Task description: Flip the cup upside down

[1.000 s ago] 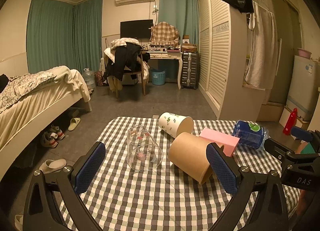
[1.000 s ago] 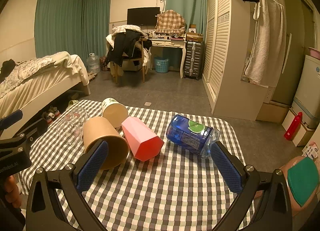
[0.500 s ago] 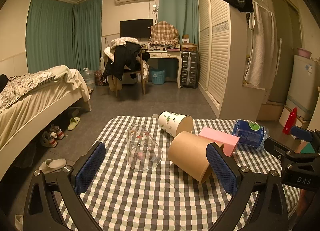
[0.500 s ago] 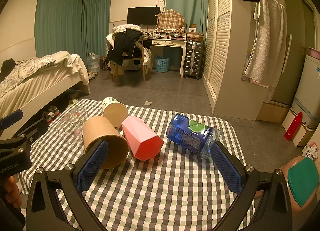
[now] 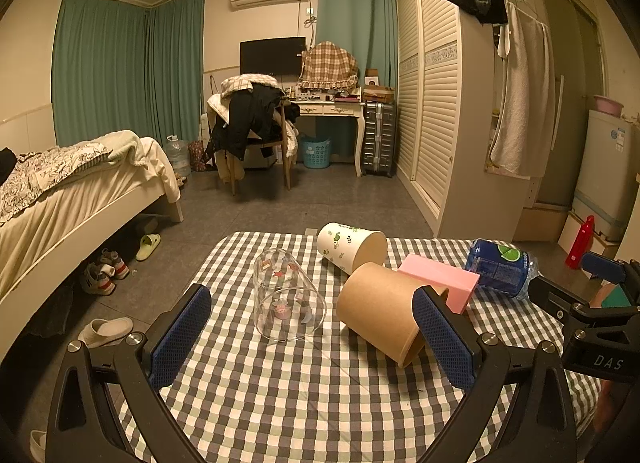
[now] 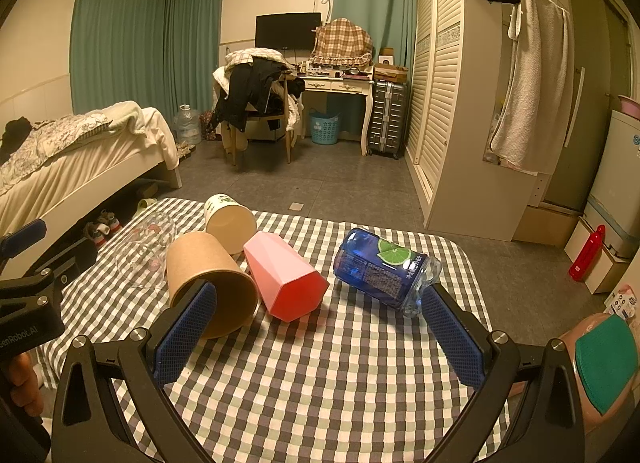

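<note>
A clear glass cup (image 5: 286,297) stands mouth-down on the checked table (image 5: 304,403); it also shows in the right wrist view (image 6: 146,249). A brown paper cup (image 5: 380,313) (image 6: 210,283), a white printed cup (image 5: 352,249) (image 6: 229,221) and a pink faceted cup (image 5: 440,281) (image 6: 286,277) lie on their sides. My left gripper (image 5: 310,337) is open and empty, just short of the glass and the brown cup. My right gripper (image 6: 316,337) is open and empty, in front of the pink cup.
A blue plastic bottle (image 6: 386,269) lies on its side at the table's right. Beyond the table are a bed (image 5: 76,187), a chair piled with clothes (image 5: 254,123), a desk and a wardrobe (image 5: 460,111). A red bottle (image 6: 588,253) stands on the floor.
</note>
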Demonstrator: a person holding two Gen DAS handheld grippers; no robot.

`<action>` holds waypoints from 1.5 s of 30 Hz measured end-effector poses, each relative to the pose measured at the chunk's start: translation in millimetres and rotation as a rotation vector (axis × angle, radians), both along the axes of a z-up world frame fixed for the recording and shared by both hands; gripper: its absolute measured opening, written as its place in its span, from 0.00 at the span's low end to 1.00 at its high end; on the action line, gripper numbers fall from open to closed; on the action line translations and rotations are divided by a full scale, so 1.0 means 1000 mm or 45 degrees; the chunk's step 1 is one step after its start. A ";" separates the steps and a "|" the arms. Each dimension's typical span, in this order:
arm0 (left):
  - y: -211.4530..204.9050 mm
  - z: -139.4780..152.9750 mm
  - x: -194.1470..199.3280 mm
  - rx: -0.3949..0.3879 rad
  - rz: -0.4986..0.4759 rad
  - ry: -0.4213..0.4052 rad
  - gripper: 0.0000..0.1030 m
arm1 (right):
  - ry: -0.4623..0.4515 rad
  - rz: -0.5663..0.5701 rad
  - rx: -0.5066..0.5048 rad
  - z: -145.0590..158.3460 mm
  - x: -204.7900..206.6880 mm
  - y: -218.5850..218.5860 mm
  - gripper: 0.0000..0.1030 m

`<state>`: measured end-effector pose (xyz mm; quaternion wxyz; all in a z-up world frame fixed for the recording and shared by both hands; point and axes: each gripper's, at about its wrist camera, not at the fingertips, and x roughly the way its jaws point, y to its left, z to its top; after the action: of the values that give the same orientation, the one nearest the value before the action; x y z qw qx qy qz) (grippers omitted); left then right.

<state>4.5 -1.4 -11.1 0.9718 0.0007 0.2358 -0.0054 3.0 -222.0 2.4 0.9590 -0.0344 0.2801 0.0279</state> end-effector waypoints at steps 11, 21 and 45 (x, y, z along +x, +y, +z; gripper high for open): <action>-0.001 -0.002 0.000 0.001 0.000 0.002 1.00 | 0.001 0.000 -0.001 0.001 0.001 0.000 1.00; -0.001 -0.002 0.000 0.002 -0.001 0.003 1.00 | 0.003 0.000 -0.001 0.001 0.001 0.000 1.00; 0.008 -0.028 0.017 -0.022 0.054 0.090 1.00 | 0.172 0.239 -0.097 0.000 0.057 0.001 1.00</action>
<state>21.6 6.2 -38.7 0.9627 -0.0130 0.2699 0.0130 60.4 -220.7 2.3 0.9291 -0.0947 0.3405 0.1092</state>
